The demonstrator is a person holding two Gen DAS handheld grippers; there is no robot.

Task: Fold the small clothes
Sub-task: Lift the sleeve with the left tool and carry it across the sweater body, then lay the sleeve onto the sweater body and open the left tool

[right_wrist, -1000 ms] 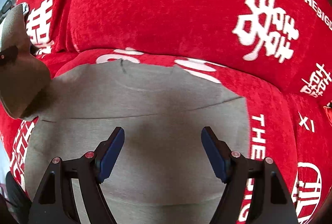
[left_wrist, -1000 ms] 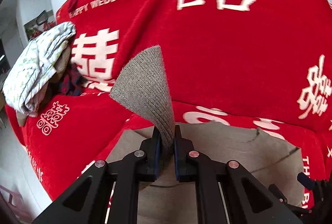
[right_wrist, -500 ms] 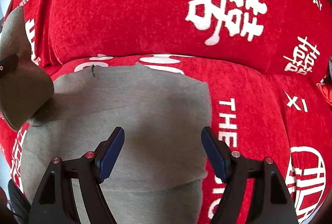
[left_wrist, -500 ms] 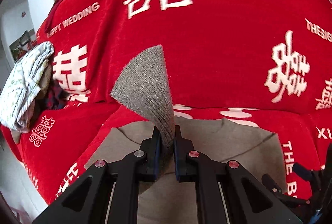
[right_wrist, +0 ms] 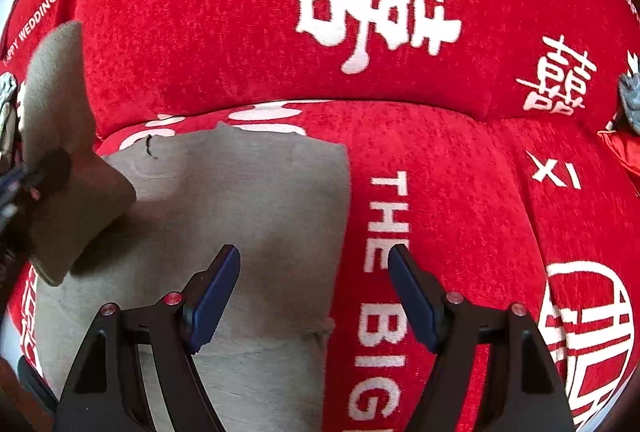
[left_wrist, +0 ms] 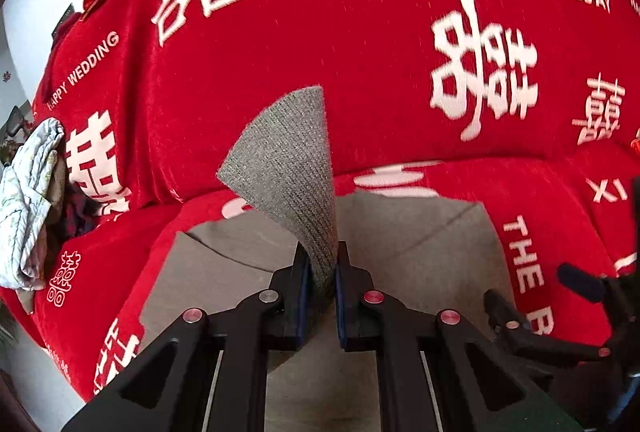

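The grey knit garment (right_wrist: 224,216) lies spread flat on the seat of a sofa under a red cover (right_wrist: 460,216) printed with white characters, its neckline towards the backrest and its long axis running from the backrest towards the camera. The left tongs (left_wrist: 322,272) are pressed together on a corner or cuff of that garment, and the pinched flap (left_wrist: 288,159) stands up above the pads, lifted clear of the body of the cloth. The right tongs (right_wrist: 314,292) are spread wide and hold nothing; they hover straddling the garment's right edge, one finger over grey cloth, the other over red cover. The fold most likely turns on this: the flat body lies ahead of and below the left tongs, extending to their right, so the lifted flap would be carried across towards the right edge, where the right tongs are nearer to steady it. A bundle of pale floral cloth (left_wrist: 28,199) sits well apart at the sofa's left end
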